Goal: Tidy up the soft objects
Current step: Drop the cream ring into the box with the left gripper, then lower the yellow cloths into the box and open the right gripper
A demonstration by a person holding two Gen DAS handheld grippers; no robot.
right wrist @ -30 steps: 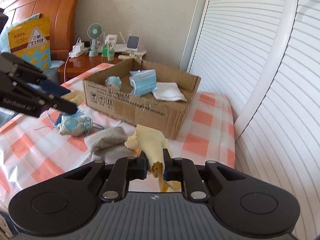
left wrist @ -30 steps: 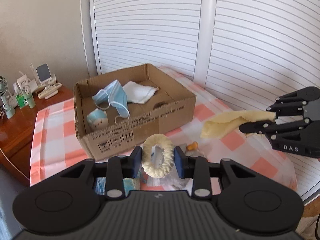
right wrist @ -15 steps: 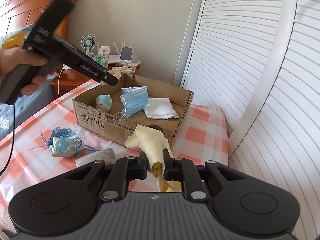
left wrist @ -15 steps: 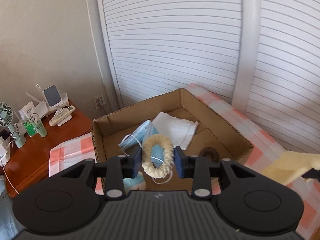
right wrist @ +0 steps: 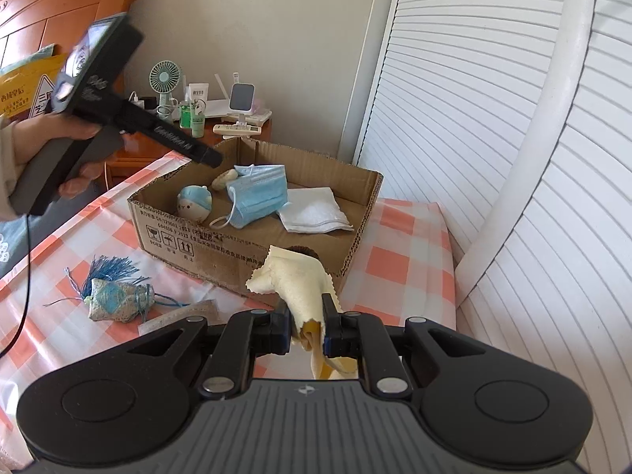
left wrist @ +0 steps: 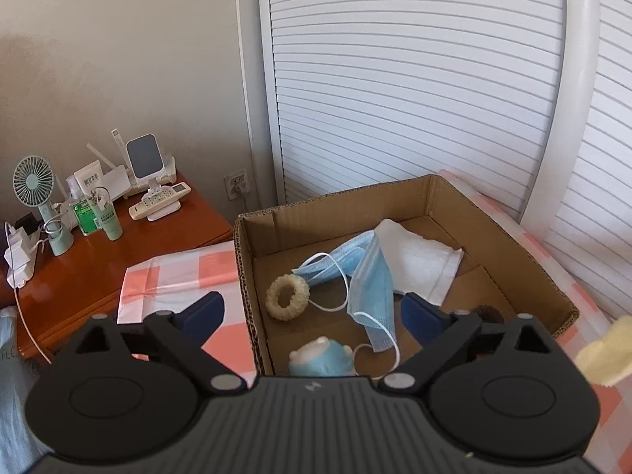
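Observation:
A cardboard box sits on the checked cloth. In it lie a cream fluffy ring, a blue face mask, a white folded cloth and a blue plush toy. My left gripper is open and empty above the box's left end. My right gripper is shut on a yellow cloth in front of the box's near wall.
A blue tasselled sachet and a grey cloth lie on the checked tablecloth left of the box. A wooden nightstand holds a fan, bottles and a remote. Louvred doors stand behind.
My left gripper opened and let go of the cream ring, which now lies in the box. The right gripper moved closer to the box with the yellow cloth.

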